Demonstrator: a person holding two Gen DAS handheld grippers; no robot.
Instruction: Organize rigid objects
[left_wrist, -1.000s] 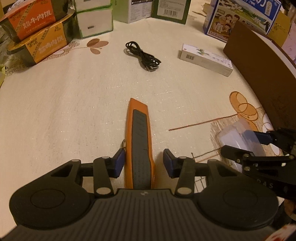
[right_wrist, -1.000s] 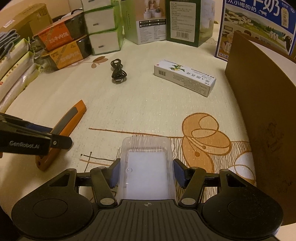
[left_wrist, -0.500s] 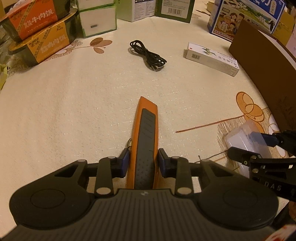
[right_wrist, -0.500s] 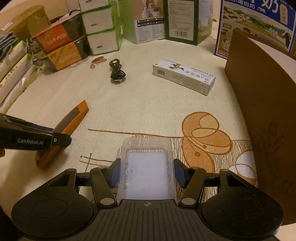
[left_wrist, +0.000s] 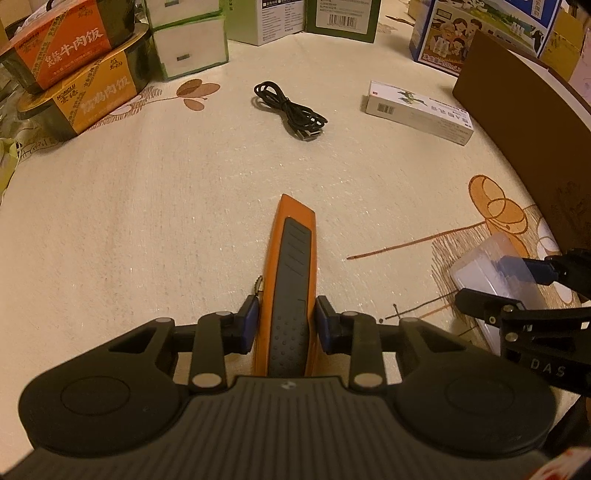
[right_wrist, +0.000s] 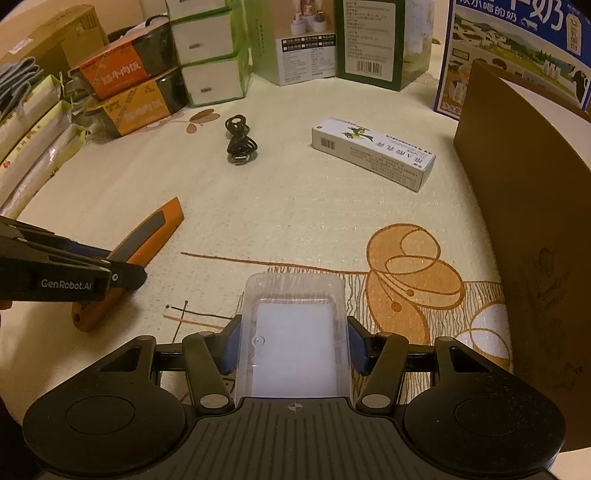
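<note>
Both grippers clamped on their objects on the tablecloth.
The orange utility knife (left_wrist: 291, 280) lies mid-table, pinched by the left gripper (left_wrist: 286, 325) after its jaws closed in; the clear plastic box (right_wrist: 295, 332), nearer the table's right edge, is squeezed by the closing right gripper (right_wrist: 293, 347).

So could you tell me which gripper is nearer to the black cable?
Left. The left gripper, closed on the orange knife, points straight at the black cable; the right gripper, shut on the clear box, sits off to the side.
</note>
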